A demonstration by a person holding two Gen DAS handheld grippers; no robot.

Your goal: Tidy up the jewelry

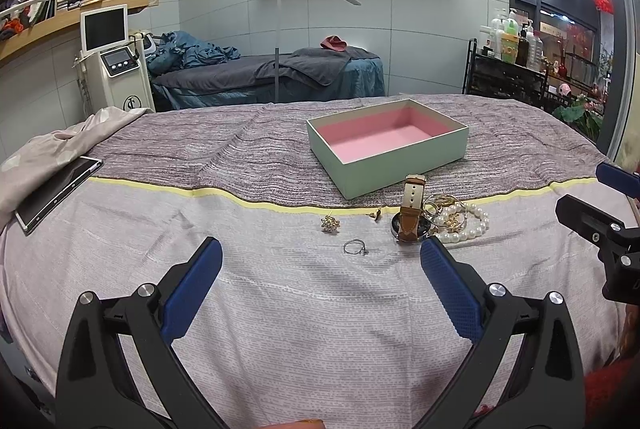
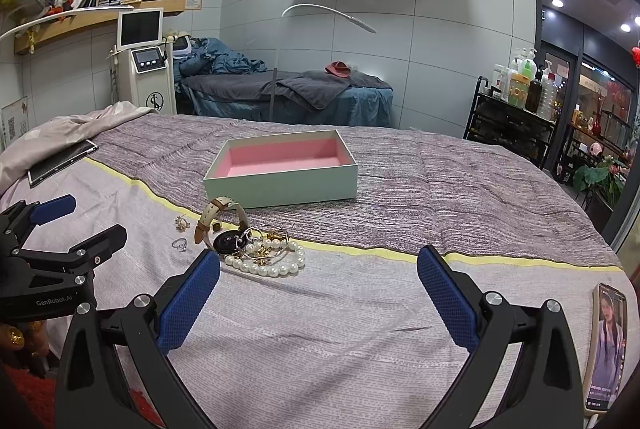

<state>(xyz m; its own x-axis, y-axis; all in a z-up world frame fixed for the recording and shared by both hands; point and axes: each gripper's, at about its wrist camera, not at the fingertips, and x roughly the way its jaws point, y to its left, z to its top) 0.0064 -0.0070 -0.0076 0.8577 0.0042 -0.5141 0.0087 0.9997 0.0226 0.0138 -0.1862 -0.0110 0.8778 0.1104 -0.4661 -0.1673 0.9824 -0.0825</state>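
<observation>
The task is at its beginning, as I judge it: the box (image 1: 384, 149) with the pink lining stands empty on the bed (image 1: 280, 289), and all the jewelry lies outside it, just in front of its near wall. Both claws are released and carry nothing. The left claw (image 1: 322, 261) hovers low over the cover, with the ring (image 1: 354, 247) lying between its spread fingers, a little ahead. The right claw (image 2: 318, 265) hangs to the right of the heap.

The heap holds a pearl bracelet (image 2: 264, 263), a watch (image 2: 224, 229) with a brown and cream strap, and some gold pieces (image 2: 268, 243) tangled together. Apart from it lie a gold flower brooch (image 1: 330, 225) and a small stud (image 1: 375, 215).

The next move probably calls for closing on one loose piece, perhaps the ring, because it lies alone. It is thin and flat on soft cloth, so the fingers must come very low.

The gold pieces inside the pearls are hard to separate by eye; I cannot say how many there are. The box floor nearest the cameras is hidden behind its near wall. At the edges, a tablet (image 1: 56, 193) and a phone (image 2: 606, 345) rest on the bed.
</observation>
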